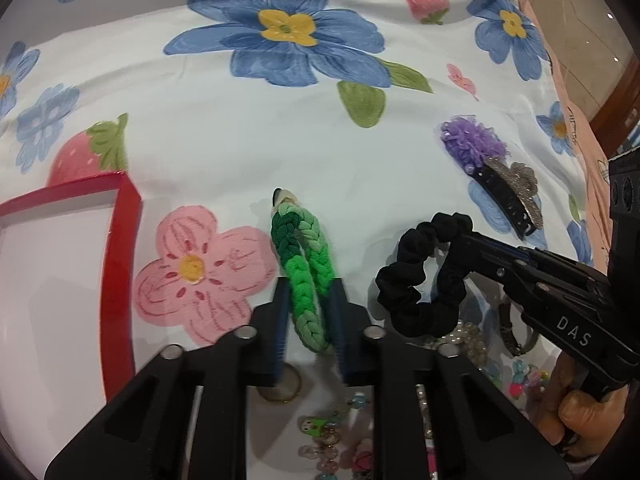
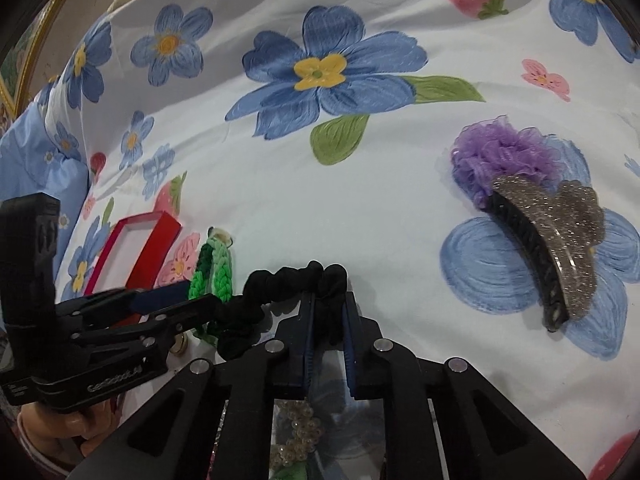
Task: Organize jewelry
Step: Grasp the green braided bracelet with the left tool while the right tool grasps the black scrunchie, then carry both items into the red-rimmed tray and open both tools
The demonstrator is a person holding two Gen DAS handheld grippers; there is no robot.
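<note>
The red box [image 1: 120,248] sits at the left on the flowery sheet [image 1: 240,140], showing only its white inside. The left gripper [image 1: 308,292] pinches the green braided band [image 1: 304,264], which points straight away from it. Just beside it, the right gripper [image 2: 328,300] pinches the black scrunchie [image 2: 280,284]. A purple frilly clip [image 2: 504,156] and a glittery claw clip [image 2: 548,236] touch, well off to the right.

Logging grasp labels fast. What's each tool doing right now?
Left tool: closed on the green braided hair tie.
Right tool: closed on the black scrunchie.
</note>
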